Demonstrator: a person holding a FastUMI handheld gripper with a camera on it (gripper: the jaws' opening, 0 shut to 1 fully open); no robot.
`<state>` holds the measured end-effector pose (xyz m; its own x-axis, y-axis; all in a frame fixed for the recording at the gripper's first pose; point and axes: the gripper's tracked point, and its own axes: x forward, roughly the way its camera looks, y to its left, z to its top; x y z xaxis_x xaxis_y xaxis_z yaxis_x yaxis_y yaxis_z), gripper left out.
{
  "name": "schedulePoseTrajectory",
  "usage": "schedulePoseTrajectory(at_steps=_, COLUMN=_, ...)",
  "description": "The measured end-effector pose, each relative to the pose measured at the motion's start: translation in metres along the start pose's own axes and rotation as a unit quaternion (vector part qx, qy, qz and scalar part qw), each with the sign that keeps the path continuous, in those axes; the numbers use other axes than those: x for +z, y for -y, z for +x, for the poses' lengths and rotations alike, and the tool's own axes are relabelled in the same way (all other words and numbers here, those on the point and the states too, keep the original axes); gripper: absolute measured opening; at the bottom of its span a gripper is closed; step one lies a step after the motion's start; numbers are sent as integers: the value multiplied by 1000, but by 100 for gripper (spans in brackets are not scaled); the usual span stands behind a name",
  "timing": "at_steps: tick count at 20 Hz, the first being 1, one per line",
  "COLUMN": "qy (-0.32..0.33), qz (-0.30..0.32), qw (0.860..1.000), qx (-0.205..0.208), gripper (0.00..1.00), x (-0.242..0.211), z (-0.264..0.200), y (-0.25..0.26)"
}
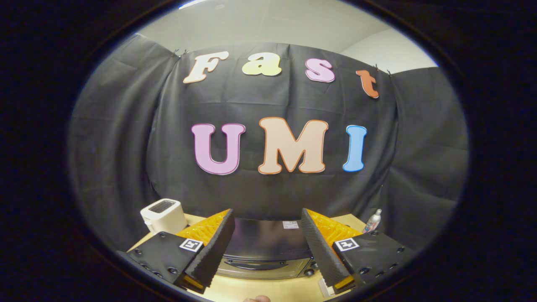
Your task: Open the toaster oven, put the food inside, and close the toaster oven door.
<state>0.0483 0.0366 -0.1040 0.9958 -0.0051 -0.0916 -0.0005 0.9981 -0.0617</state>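
Gripper (pixel 266 228): fingers spread wide, holding nothing.
Toaster oven (pixel 264 251): on the wooden table (pixel 260 290), between and just beyond the fingers, door closed.
White toaster (pixel 163 215): far left.
Spray bottle (pixel 372 221): far right.

Dark, glossy top and silver front with a dark curved handle on the toaster oven (pixel 264 251). Small white label on that dark top. White body, dark slotted top on the toaster (pixel 163 214). Pale wood tone across the surface (pixel 268 289). White and pink on the small bottle (pixel 373 221). Black-and-white square markers on the tool (pixel 268 247), spread wide.
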Motion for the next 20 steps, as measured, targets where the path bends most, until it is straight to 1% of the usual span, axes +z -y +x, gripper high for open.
schedulePoseTrajectory(at_steps=3, qy=-30, qz=-4, qw=1000, qx=2, gripper=98, x=-41, z=17, y=-8)
schedulePoseTrajectory(at_steps=5, qy=-54, qz=-6, qw=998, qx=-5, gripper=98, x=-70, z=29, y=-10)
schedulePoseTrajectory(at_steps=7, qy=-77, qz=2, qw=997, qx=-4, gripper=98, x=-98, z=39, y=-14)
schedulePoseTrajectory(at_steps=9, qy=-103, qz=7, qw=995, qx=1, gripper=98, x=-125, z=45, y=-20)
schedulePoseTrajectory(at_steps=13, qy=-145, qz=0, qw=989, qx=3, gripper=98, x=-165, z=46, y=-24)
schedulePoseTrajectory(at_steps=15, qy=-135, qz=24, qw=991, qx=0, gripper=98, x=-165, z=42, y=-22)
schedulePoseTrajectory(at_steps=16, qy=-143, qz=44, qw=989, qx=0, gripper=98, x=-171, z=40, y=-21)
schedulePoseTrajectory(at_steps=17, qy=-131, qz=56, qw=990, qx=-1, gripper=99, x=-168, z=41, y=-20)
schedulePoseTrajectory(at_steps=20, qy=-134, qz=32, qw=990, qx=4, gripper=99, x=-171, z=37, y=-23)
